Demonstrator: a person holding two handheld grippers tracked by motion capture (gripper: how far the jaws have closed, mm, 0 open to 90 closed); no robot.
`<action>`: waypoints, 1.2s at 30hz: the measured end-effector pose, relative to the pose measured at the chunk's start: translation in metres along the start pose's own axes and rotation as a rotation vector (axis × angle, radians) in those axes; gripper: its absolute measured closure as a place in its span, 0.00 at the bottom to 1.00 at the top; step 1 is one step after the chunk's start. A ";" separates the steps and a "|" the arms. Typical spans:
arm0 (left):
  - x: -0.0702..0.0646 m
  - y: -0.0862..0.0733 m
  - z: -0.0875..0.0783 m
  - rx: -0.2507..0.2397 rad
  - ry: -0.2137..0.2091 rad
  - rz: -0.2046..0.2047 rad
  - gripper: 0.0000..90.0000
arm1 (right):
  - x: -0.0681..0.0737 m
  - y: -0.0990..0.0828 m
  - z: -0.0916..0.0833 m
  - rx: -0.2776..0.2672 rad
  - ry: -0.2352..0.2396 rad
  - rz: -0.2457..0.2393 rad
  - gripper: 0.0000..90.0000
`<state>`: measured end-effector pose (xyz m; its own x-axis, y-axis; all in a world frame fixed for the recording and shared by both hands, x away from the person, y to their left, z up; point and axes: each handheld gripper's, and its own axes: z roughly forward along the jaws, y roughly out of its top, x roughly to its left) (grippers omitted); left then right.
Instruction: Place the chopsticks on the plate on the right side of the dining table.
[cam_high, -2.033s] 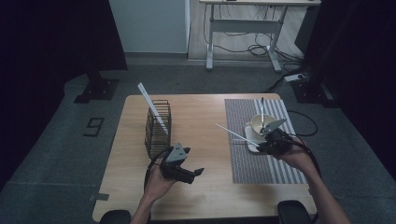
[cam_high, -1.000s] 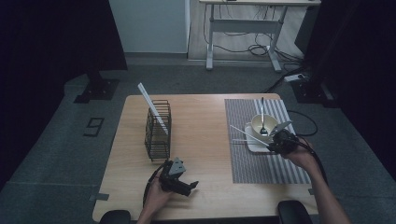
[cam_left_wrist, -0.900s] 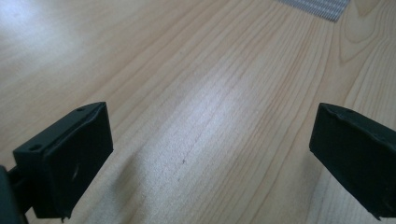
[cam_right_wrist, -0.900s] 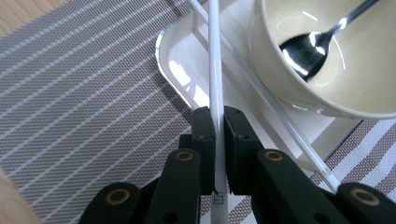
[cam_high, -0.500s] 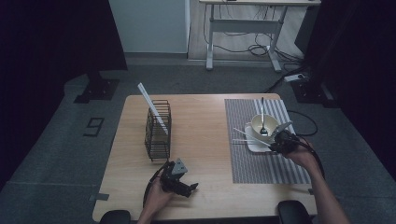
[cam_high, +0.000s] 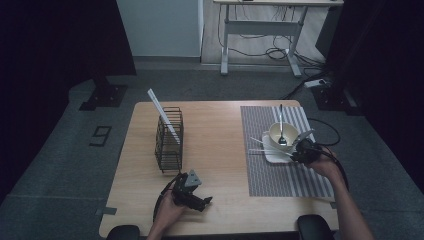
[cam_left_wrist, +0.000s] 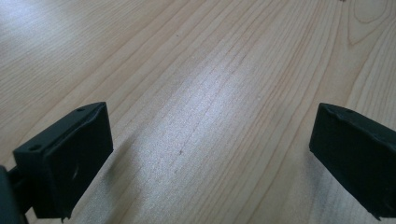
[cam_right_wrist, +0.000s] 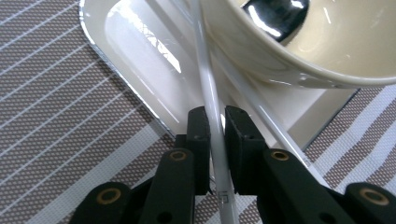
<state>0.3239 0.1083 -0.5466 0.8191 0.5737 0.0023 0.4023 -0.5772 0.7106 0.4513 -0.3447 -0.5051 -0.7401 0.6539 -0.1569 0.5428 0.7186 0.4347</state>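
We hold right gripper (cam_right_wrist: 215, 135) over striped mat (cam_high: 280, 175), near right edge of table (cam_high: 220, 145). Jaws nearly shut, white stick (cam_right_wrist: 211, 93) between them, pads just opening, tiny gap each side. Second white stick (cam_right_wrist: 261, 116) lies just beside. Sticks rest on white tray (cam_right_wrist: 135, 60), leaning on cream bowl (cam_right_wrist: 289, 51). Spoon (cam_high: 281, 125) stands in bowl. We rest left gripper (cam_high: 192, 192) near front edge, jaws wide, nothing between. Wire basket (cam_high: 169, 142) stands toward left edge.
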 end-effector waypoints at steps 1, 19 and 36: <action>0.000 0.000 0.000 0.001 0.001 0.001 0.00 | -0.001 0.000 0.000 0.004 -0.007 0.003 0.86; -0.001 0.001 0.001 0.013 0.000 0.016 0.00 | -0.007 -0.010 0.001 0.015 -0.066 0.059 0.79; -0.002 0.001 0.002 0.020 0.003 0.023 0.00 | -0.010 -0.010 -0.002 0.000 -0.107 0.057 0.72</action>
<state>0.3235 0.1056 -0.5473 0.8272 0.5615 0.0206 0.3912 -0.6018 0.6962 0.4523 -0.3586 -0.5064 -0.6613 0.7153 -0.2260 0.5830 0.6796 0.4453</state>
